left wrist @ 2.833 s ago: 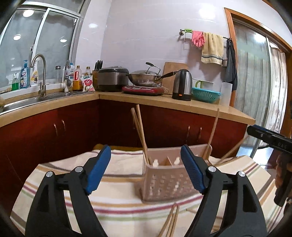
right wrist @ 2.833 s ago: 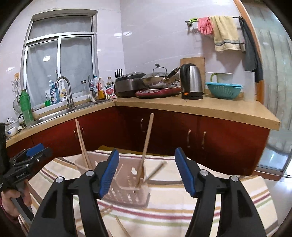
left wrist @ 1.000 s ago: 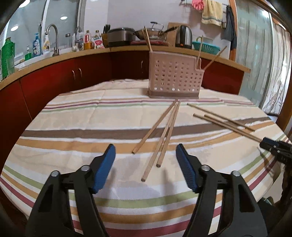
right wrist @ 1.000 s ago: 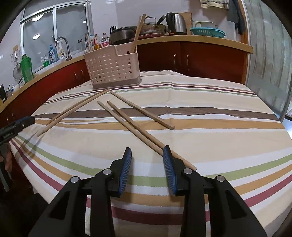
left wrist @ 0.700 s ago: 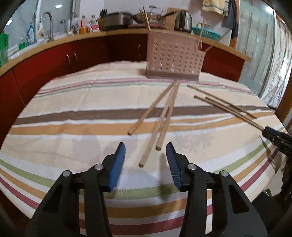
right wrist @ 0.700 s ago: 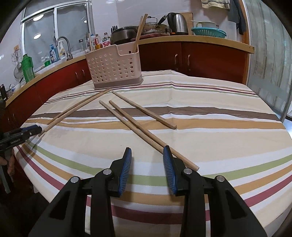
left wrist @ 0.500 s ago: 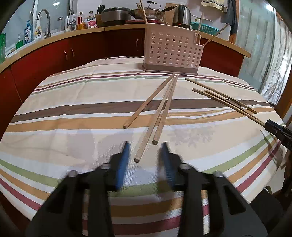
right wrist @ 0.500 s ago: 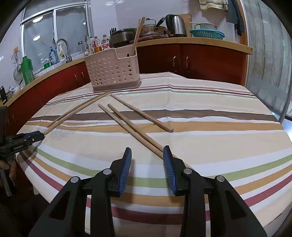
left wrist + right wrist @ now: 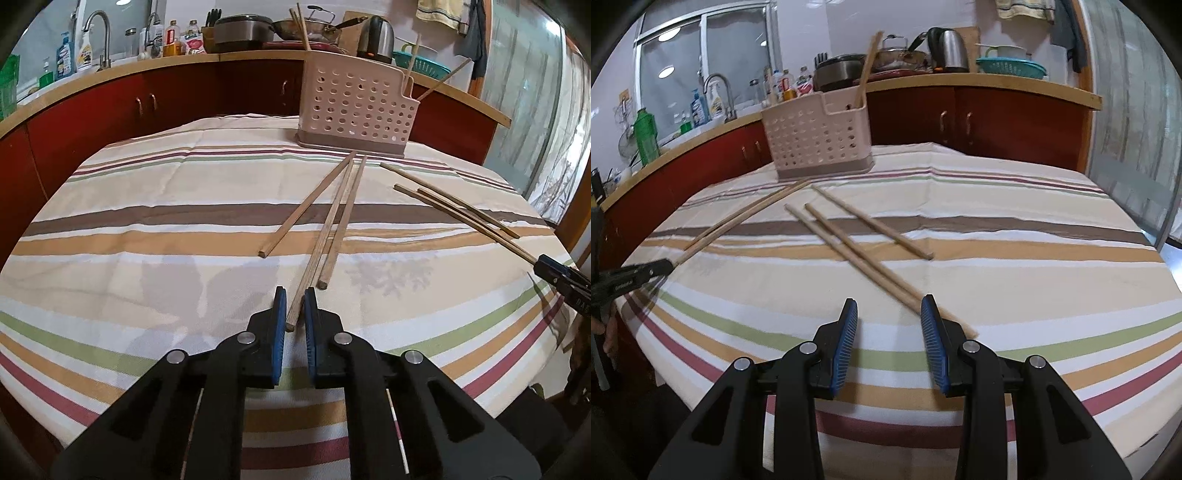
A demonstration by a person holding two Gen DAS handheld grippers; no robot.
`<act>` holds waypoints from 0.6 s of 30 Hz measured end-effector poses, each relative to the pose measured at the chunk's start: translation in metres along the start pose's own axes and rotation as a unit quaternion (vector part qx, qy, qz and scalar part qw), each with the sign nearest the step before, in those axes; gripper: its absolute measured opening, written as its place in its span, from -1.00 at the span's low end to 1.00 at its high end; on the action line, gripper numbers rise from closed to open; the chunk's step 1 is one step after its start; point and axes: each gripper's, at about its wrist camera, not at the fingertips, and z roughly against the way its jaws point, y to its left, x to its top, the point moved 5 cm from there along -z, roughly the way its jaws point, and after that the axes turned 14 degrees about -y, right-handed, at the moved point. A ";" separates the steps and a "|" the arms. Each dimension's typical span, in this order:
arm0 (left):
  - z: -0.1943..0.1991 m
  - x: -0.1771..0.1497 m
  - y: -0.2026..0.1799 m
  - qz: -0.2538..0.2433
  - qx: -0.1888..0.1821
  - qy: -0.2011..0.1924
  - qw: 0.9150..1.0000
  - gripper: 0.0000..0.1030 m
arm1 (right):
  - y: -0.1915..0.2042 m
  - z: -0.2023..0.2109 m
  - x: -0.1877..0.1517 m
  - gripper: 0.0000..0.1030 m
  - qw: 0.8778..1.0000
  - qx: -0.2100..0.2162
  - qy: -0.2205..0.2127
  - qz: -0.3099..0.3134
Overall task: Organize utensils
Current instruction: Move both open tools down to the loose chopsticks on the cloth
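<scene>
My left gripper (image 9: 294,308) is shut on the near end of a long wooden chopstick (image 9: 325,236) that lies on the striped tablecloth (image 9: 147,229). Two more chopsticks (image 9: 306,206) lie beside it, and three others (image 9: 458,210) lie to the right. A pink perforated utensil basket (image 9: 354,107) stands at the far side with several chopsticks upright in it. My right gripper (image 9: 889,325) is open and empty, low over the cloth, its right finger (image 9: 932,332) beside the near ends of two chopsticks (image 9: 857,251). The basket (image 9: 818,136) shows far left there.
The round table's edge (image 9: 1145,417) curves close on all sides. A red cabinet counter (image 9: 147,96) with sink, bottles, cooker, wok and kettle runs behind. A glass door (image 9: 1126,110) is at the right.
Both grippers came down from above the basket to the cloth's near edge. My left gripper's jaws closed from wide open onto the chopstick end. My right gripper stayed open and shifted little.
</scene>
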 end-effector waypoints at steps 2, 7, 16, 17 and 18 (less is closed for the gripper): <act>0.001 0.000 0.002 0.005 0.002 0.000 1.000 -0.80 | -0.006 0.001 0.001 -0.29 1.000 -0.008 0.000 -0.001; 0.001 0.001 0.003 0.004 0.005 -0.002 1.000 -0.80 | -0.006 0.000 -0.005 -0.29 1.000 -0.005 0.010 -0.001; 0.001 0.003 0.003 0.003 0.005 -0.007 1.000 -0.80 | -0.003 -0.008 -0.005 -0.28 1.000 0.001 0.013 -0.006; 0.000 0.003 0.003 0.003 0.005 -0.006 1.000 -0.80 | -0.003 -0.009 -0.005 -0.28 1.000 0.001 0.011 -0.007; -0.001 0.002 0.002 0.002 0.005 -0.004 1.000 -0.80 | -0.003 -0.011 -0.004 -0.28 1.000 0.002 0.010 -0.004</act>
